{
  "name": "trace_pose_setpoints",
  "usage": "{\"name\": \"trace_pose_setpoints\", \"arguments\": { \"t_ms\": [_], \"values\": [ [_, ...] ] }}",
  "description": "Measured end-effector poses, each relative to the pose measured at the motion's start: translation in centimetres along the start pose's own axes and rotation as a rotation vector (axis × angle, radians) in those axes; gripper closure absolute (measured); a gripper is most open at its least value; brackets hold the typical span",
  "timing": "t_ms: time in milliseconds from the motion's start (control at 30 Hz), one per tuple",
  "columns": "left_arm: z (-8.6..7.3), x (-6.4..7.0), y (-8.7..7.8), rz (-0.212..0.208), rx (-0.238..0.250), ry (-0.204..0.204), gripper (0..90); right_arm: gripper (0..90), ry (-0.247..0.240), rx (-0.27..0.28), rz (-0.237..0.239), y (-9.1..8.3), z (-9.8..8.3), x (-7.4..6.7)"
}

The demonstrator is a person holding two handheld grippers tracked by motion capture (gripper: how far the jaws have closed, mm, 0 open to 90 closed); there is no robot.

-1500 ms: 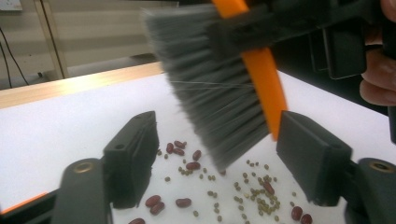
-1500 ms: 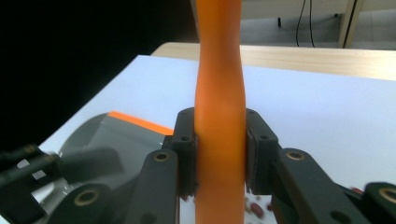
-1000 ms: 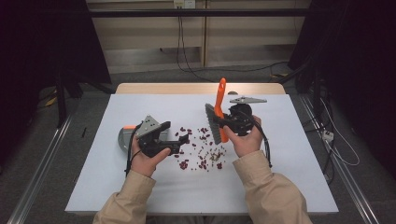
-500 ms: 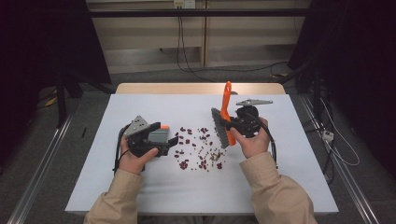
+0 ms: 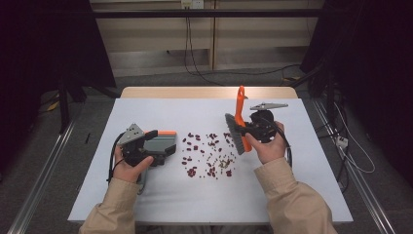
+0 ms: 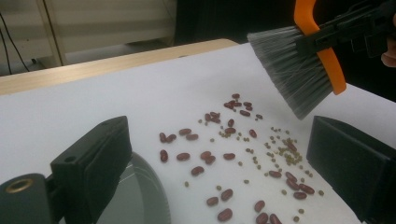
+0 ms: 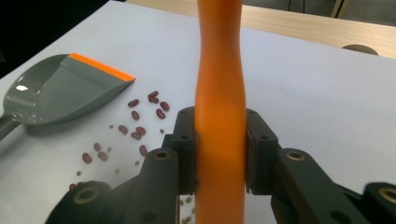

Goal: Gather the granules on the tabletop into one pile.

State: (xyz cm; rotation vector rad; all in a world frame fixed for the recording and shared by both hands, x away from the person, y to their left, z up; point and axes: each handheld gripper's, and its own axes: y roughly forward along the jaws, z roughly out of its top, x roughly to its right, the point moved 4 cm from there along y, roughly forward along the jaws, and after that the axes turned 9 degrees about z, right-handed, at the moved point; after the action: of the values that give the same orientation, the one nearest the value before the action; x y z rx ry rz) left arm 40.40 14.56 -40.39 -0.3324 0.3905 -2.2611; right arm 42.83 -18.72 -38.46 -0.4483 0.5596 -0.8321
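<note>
A grey dustpan (image 5: 163, 145) with an orange lip lies flat on the white table, left of scattered red beans (image 5: 207, 153) and small green ones. My left gripper (image 5: 155, 146) hovers at the pan's rear and points at the beans (image 6: 233, 154). Its jaws have just been opening and stand open (image 6: 217, 135), pressing on nothing. The pan's rim (image 6: 140, 196) shows low by one jaw. My right gripper (image 5: 248, 129) is shut on the orange handle (image 7: 219, 70) of a brush (image 5: 234, 131), which is held upright to the right of the beans. Its grey bristles (image 6: 289, 70) hang above them.
The white table (image 5: 195, 204) has a wooden strip (image 5: 204, 92) along its far edge. A dark floor with cables and metal rails surrounds it. The dustpan (image 7: 60, 93) opens toward the beans (image 7: 140, 121).
My left hand has drawn back to the left, uncovering the dustpan's orange lip, and its jaws stand wider. The right hand and brush have shifted slightly to the right.
</note>
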Motion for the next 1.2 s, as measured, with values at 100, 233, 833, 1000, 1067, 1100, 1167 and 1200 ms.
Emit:
{"name": "trace_pose_setpoints", "arguments": {
  "t_ms": [100, 233, 833, 1000, 1067, 1100, 1167, 1200],
  "values": [
    [-0.3, -0.4, -0.3, 0.000, -0.002, 0.003, 6.4, 70.7, -0.012, -0.012, -0.013, -0.3, -0.1, 0.4],
    [-0.7, -0.8, -0.8, -0.006, -0.003, 0.010, 6.3, 70.7, -0.009, -0.023, -0.025, -0.8, -0.2, 1.3],
    [-1.7, -1.5, -1.6, -0.016, -0.002, 0.007, 6.1, 70.7, 0.032, -0.134, -0.114, 0.3, -0.9, 6.0],
    [-1.9, -1.6, -1.6, -0.009, -0.009, 0.010, 6.1, 71.0, 0.025, -0.158, -0.130, 1.6, -1.0, 6.3],
    [-2.0, -1.6, -1.6, -0.005, -0.008, 0.008, 6.1, 71.0, 0.024, -0.164, -0.137, 2.0, -1.0, 6.4],
    [-2.0, -1.6, -1.6, -0.004, -0.008, 0.008, 6.1, 71.0, 0.026, -0.166, -0.141, 2.2, -1.0, 6.4],
    [-2.0, -1.6, -1.6, -0.003, -0.008, 0.011, 6.1, 71.0, 0.027, -0.168, -0.146, 2.5, -1.0, 6.6],
    [-2.0, -1.6, -1.6, -0.003, -0.008, 0.014, 6.1, 70.9, 0.027, -0.166, -0.145, 2.7, -1.0, 6.7]
  ]
}}
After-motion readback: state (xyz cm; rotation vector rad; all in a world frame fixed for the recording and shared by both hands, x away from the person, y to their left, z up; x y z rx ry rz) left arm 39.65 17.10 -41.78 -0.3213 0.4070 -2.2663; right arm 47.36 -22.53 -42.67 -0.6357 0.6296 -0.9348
